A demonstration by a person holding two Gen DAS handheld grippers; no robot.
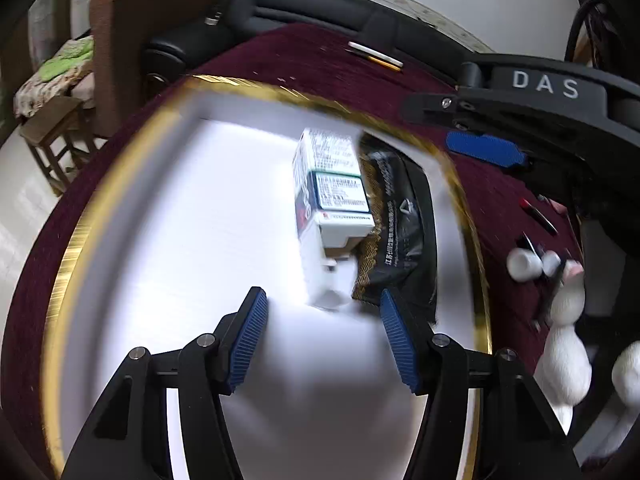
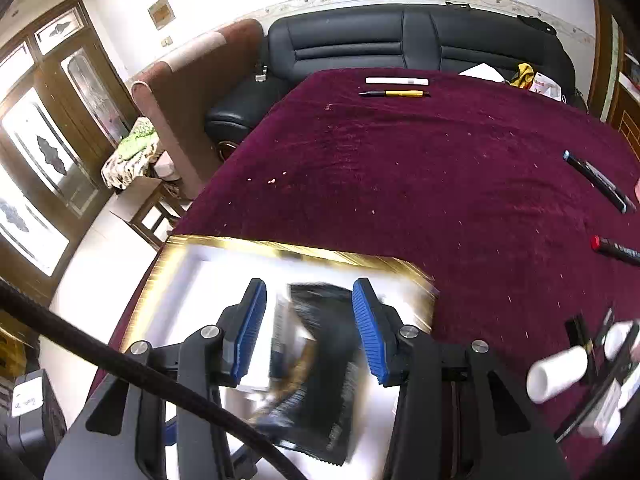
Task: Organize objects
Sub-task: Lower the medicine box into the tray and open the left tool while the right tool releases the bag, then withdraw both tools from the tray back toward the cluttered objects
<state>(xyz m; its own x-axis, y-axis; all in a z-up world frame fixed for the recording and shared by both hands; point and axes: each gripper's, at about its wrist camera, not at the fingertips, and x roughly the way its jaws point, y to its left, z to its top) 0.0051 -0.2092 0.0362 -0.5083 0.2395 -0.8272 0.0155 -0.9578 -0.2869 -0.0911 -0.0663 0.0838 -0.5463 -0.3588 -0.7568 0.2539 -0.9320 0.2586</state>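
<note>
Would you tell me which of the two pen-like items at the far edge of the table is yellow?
The nearer one, the yellow pen with dark ends; the white stick lies just beyond it, closer to the sofa.

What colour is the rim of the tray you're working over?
Shiny gold around a white inside; the tray rim shows best in the left wrist view.

Left gripper: black angular frame, two fingers faced with blue ribbed pads. Round silver pivot screws atop each linkage, two per side, at 7 and 5 o'clock of the left wrist view.

Right gripper: same black build, blue ribbed pads, silver screws. Seen side-on at 2 o'clock of the left view: black housing, white lettering "DAS", small screw heads. Black braided cable crossing at 8 o'clock of the right view.
</note>
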